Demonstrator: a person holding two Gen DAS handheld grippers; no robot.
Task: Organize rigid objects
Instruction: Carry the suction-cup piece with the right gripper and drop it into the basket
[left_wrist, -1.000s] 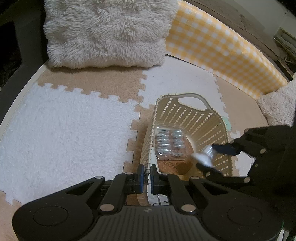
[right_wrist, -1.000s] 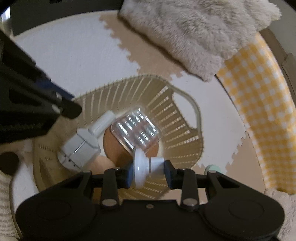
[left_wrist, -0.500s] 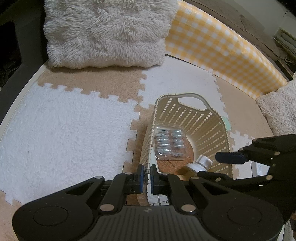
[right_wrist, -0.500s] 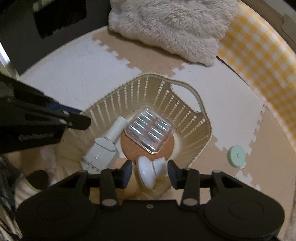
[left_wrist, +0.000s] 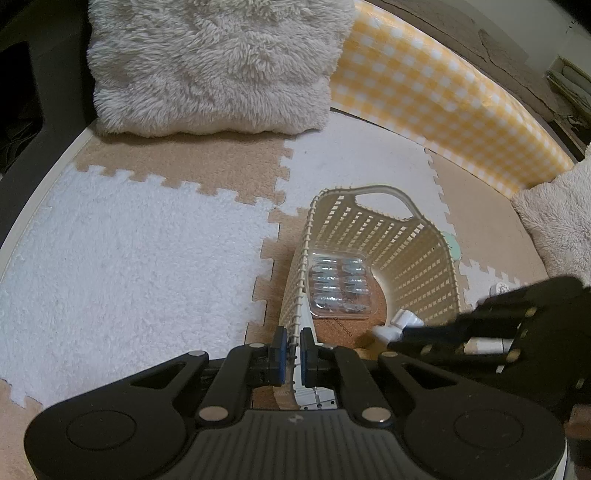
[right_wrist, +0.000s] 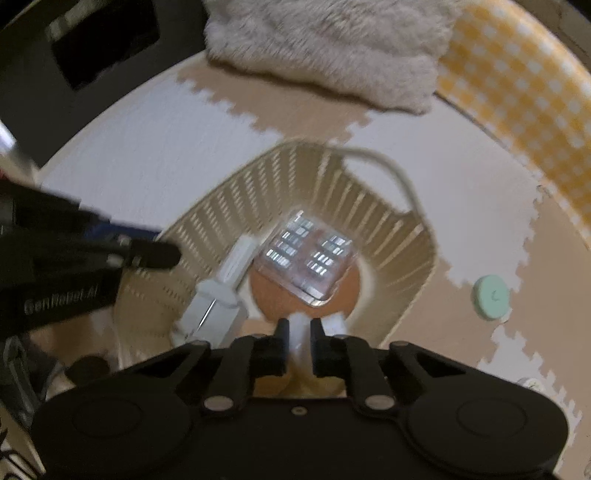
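Two grippers are at the cream basket (left_wrist: 384, 192), and I watch them through their cameras. My left gripper (left_wrist: 291, 345) is clenched on the near wall of the basket, with the thin slatted wall pinched between its blue pads (left_wrist: 280, 345). My right gripper (right_wrist: 297, 328) points down into the basket from its other side. Its jaws have just been closing and now stand very close together. Something white, the small knob piece (left_wrist: 402, 321), shows in the thin gap between them. That picture is blurry, so I cannot tell if the pads pinch it or if it just lies below them on the basket floor. Inside the basket, a clear box of little shiny things (left_wrist: 340, 288) lies in the middle on top of a round cork mat (left_wrist: 332, 328). A white plug (right_wrist: 214, 306) lies just beside the box, leaning on the basket wall that my left gripper holds. Outside the basket, near its far corner, a small green disc (right_wrist: 491, 297) sits on the fuzzy floor tiles (left_wrist: 129, 258). Past the basket, well apart from it, are a fluffy cushion (left_wrist: 214, 62) and a yellow checked bumper (left_wrist: 443, 96).
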